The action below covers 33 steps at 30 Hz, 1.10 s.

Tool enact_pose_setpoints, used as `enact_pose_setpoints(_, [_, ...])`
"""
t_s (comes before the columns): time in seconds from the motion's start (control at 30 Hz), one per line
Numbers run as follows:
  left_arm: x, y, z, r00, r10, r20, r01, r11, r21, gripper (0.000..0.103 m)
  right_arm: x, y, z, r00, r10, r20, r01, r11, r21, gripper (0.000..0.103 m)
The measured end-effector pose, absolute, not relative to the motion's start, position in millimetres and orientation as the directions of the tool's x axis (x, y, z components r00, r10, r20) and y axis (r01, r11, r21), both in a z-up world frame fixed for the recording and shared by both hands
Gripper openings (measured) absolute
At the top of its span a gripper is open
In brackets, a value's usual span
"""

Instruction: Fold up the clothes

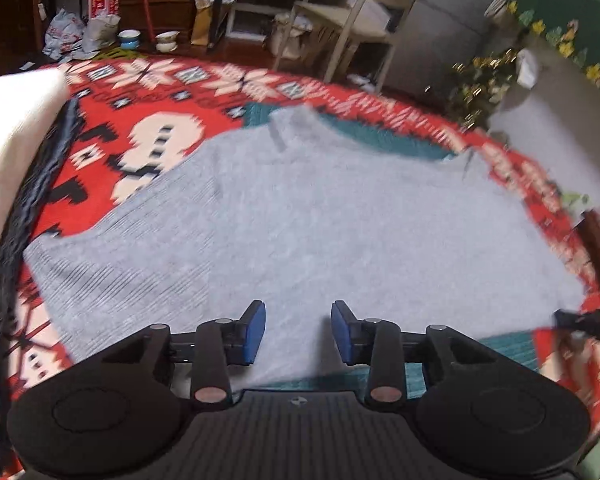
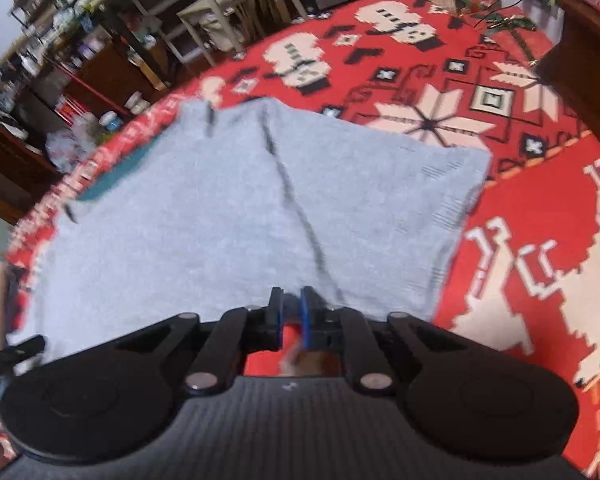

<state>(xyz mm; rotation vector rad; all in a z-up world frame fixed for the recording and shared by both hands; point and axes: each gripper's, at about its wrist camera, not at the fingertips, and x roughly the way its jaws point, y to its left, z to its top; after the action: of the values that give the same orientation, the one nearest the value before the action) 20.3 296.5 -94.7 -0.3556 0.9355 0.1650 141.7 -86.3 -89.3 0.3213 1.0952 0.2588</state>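
A light grey garment (image 1: 300, 216) lies spread flat on a red patterned blanket (image 1: 112, 116). My left gripper (image 1: 298, 330) hovers over the garment's near part. Its blue pads (image 1: 256, 328) stand apart, with only flat cloth below them and nothing pinched. In the right wrist view the same garment (image 2: 204, 216) shows a dark crease running down to my right gripper (image 2: 292, 304). That gripper sits at the near hem with its pads almost together, pinching the edge of the cloth. Red blanket (image 2: 540, 208) shows beneath the fingers.
A white cushion or cloth (image 1: 12, 140) rises at the left edge of the blanket. Beyond the far edge stand a pale chair (image 1: 364, 20), shelves, bags and bowls on the floor. Dark wooden furniture (image 2: 584, 60) borders the blanket on the right.
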Motion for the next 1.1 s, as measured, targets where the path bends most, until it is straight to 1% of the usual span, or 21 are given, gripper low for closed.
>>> enact_pose_setpoints(0.03, [18.1, 297.1, -94.6, 0.585, 0.002, -0.811, -0.298, 0.930, -0.213, 0.032, 142.0, -89.5, -89.9, 0.429, 0.370, -0.824, -0.044, 0.920, 0.390, 0.003])
enact_pose_setpoints(0.1, [13.7, 298.5, -94.4, 0.583, 0.036, -0.812, -0.314, 0.931, -0.185, 0.032, 139.7, -95.2, -88.5, 0.427, 0.366, -0.827, -0.027, 0.919, 0.393, 0.003])
enact_pose_setpoints(0.17, [9.2, 299.8, -94.1, 0.580, 0.069, -0.812, -0.330, 0.931, -0.157, 0.032, 135.0, -95.3, -80.6, 0.447, 0.361, -0.819, -0.035, 0.921, 0.387, 0.011])
enact_pose_setpoints(0.3, [11.1, 293.4, -85.7, 0.644, -0.043, -0.764, -0.300, 0.904, -0.304, 0.032, 128.1, -80.4, -62.6, 0.476, 0.421, -0.772, -0.086, 0.896, 0.436, 0.015])
enact_pose_setpoints(0.43, [24.3, 274.7, -83.6, 0.693, -0.121, -0.711, -0.274, 0.868, -0.415, 0.031, 123.7, -34.6, -57.8, 0.463, 0.514, -0.722, -0.165, 0.851, 0.499, 0.015])
enact_pose_setpoints(0.5, [31.6, 268.5, -89.2, 0.695, -0.202, -0.690, -0.243, 0.837, -0.490, 0.023, 122.0, -9.2, -61.6, 0.416, 0.577, -0.703, -0.214, 0.814, 0.541, 0.015])
enact_pose_setpoints(0.57, [36.3, 266.3, -98.8, 0.681, -0.284, -0.675, -0.232, 0.790, -0.567, 0.021, 122.1, 8.0, -69.9, 0.347, 0.625, -0.699, -0.223, 0.779, 0.586, 0.015])
enact_pose_setpoints(0.63, [40.3, 264.9, -108.9, 0.662, -0.344, -0.665, -0.236, 0.747, -0.622, 0.021, 123.1, 16.0, -79.5, 0.305, 0.642, -0.703, -0.208, 0.765, 0.609, 0.015])
enact_pose_setpoints(0.77, [49.3, 260.7, -122.1, 0.633, -0.387, -0.670, -0.245, 0.721, -0.648, 0.021, 126.3, 20.0, -95.8, 0.259, 0.657, -0.708, -0.169, 0.753, 0.636, 0.015])
enact_pose_setpoints(0.83, [51.3, 258.9, -125.1, 0.624, -0.380, -0.683, -0.254, 0.728, -0.637, 0.019, 128.0, 16.7, -99.5, 0.268, 0.654, -0.707, -0.156, 0.754, 0.638, 0.014])
enact_pose_setpoints(0.87, [50.9, 258.0, -123.6, 0.619, -0.371, -0.692, -0.256, 0.739, -0.624, 0.013, 128.8, 14.8, -100.2, 0.275, 0.655, -0.704, -0.149, 0.752, 0.642, 0.014])
enact_pose_setpoints(0.97, [45.1, 261.2, -122.8, 0.619, -0.355, -0.701, -0.286, 0.729, -0.621, 0.012, 126.3, 4.8, -105.0, 0.309, 0.649, -0.695, -0.113, 0.751, 0.651, 0.012])
enact_pose_setpoints(1.03, [37.7, 265.8, -122.5, 0.628, -0.345, -0.697, -0.318, 0.704, -0.635, 0.012, 120.5, -5.8, -105.2, 0.346, 0.644, -0.683, -0.076, 0.744, 0.663, 0.015])
enact_pose_setpoints(1.1, [30.5, 269.9, -124.6, 0.657, -0.345, -0.671, -0.365, 0.633, -0.683, 0.012, 113.8, -17.8, -107.0, 0.401, 0.662, -0.633, 0.012, 0.687, 0.726, 0.015])
